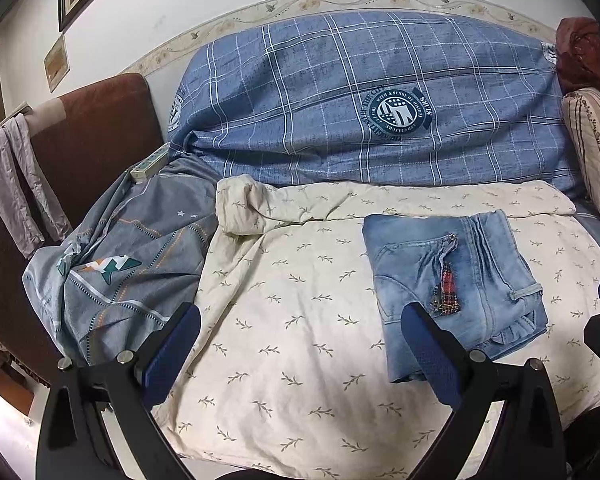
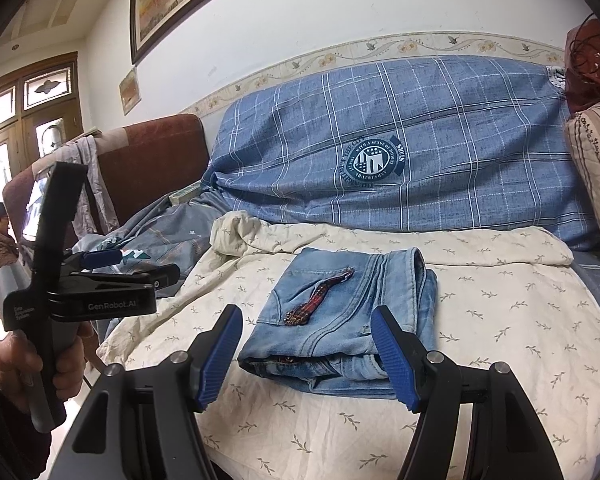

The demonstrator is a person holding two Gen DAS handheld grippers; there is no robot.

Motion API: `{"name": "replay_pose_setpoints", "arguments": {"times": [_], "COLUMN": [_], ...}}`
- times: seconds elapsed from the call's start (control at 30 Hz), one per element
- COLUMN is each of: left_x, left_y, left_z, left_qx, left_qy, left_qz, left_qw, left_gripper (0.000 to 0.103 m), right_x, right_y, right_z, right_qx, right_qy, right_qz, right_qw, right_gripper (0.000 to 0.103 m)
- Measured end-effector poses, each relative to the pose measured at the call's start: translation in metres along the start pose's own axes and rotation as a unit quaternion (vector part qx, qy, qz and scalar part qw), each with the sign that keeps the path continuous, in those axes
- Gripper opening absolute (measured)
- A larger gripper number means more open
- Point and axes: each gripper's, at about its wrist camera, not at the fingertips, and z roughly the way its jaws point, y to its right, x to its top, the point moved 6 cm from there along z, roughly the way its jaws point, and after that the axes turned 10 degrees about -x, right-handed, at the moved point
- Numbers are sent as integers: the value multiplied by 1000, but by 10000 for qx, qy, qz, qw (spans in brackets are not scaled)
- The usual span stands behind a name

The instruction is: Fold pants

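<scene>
I am holding my left gripper (image 1: 300, 344) with its blue-padded fingers spread apart over the cream leaf-printed bedspread (image 1: 300, 380), grasping nothing. My right gripper (image 2: 306, 354) is hanging released too, its fingers standing either side of the near end of the folded pale-blue denim pants (image 2: 340, 312) without pressing them. The pants are lying in a compact folded stack toward the right side of the bedspread, a red plaid patch (image 2: 320, 296) facing up, near the blue checked pillow (image 2: 420, 140) behind.
</scene>
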Motion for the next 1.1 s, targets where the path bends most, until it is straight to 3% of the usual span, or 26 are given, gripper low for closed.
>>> {"name": "replay_pose_setpoints", "arguments": {"times": [0.57, 0.77, 1.1], "left_x": [-5, -4, 0], "left_y": [-17, -26, -40], "left_z": [5, -1, -10], "left_qx": [-137, -26, -6], "left_qy": [11, 146, 244], "left_qz": [-260, -241, -392], "left_qw": [9996, 9996, 9989], "left_gripper": [100, 100, 100], "right_x": [5, 11, 31], "right_y": [-3, -16, -45], "right_z": [7, 12, 2], "right_qx": [-240, -246, -148], "right_qy": [-112, -149, 155], "right_qz": [121, 125, -175], "right_qw": [9996, 9995, 9996], "right_gripper": [70, 70, 70]}}
